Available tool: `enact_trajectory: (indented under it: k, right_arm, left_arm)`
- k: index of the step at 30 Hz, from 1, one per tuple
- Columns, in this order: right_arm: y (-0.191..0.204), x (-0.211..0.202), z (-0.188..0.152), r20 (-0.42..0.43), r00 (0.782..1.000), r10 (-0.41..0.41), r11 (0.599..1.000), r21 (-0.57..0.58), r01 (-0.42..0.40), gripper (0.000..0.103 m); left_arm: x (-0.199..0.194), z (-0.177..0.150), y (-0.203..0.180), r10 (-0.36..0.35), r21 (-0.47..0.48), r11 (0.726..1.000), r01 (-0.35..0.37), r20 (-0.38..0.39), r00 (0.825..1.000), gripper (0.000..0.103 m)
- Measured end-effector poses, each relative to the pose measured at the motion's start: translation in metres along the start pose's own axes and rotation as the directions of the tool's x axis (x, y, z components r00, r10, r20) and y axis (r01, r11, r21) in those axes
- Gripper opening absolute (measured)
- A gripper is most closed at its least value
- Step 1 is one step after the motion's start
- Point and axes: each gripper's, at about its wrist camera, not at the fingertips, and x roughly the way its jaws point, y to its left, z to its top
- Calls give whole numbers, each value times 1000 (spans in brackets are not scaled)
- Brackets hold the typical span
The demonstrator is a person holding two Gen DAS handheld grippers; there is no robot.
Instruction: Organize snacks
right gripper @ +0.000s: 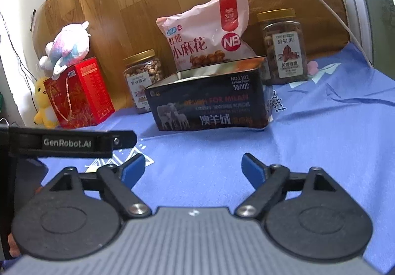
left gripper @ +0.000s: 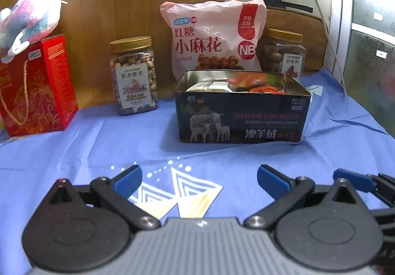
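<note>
We see both hand-held grippers poised low over the blue cloth (left gripper: pixel 98 136) near its front edge. The left gripper (left gripper: pixel 199 177) has its blue pads spread wide, with nothing between them but the cloth's white triangle print. The right gripper (right gripper: pixel 193 168) is likewise spread wide and empty.

Toward the middle of the cloth stands the open dark tin (left gripper: pixel 243 115), printed with sheep; inside it lie what appear to be wrapped snacks (left gripper: pixel 237 86), though blur keeps us from telling them apart. Just behind the tin, along the back edge, a pink snack bag (left gripper: pixel 212 38) stands upright against the wooden board (left gripper: pixel 138 3). A gold-lidded nut jar (left gripper: pixel 134 76) stands to the bag's left, and a second jar (right gripper: pixel 284 49) to its right. At the back left corner a red gift box (left gripper: pixel 37 87) carries a plush toy (left gripper: pixel 32 18) on top.
</note>
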Motion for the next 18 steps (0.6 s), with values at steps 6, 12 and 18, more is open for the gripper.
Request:
enact_trajectory:
  k: [6,12,18]
  right_arm:
    - [2,-11,0,31,999,-14,1000,16,13,91]
    - [4,-19,1,57,998,-18,1000,24,17,92]
    - [8,-23,2,79,997,-19,1000,12,18,95]
  left_arm:
    - [-4,-6,5,33,-15,999,-33,-14,999,103]
    - [-11,-10,10,84,-22,996,-83,19,996,103]
    - [-22,-7,9,162,-11,987,-162,94,982,103]
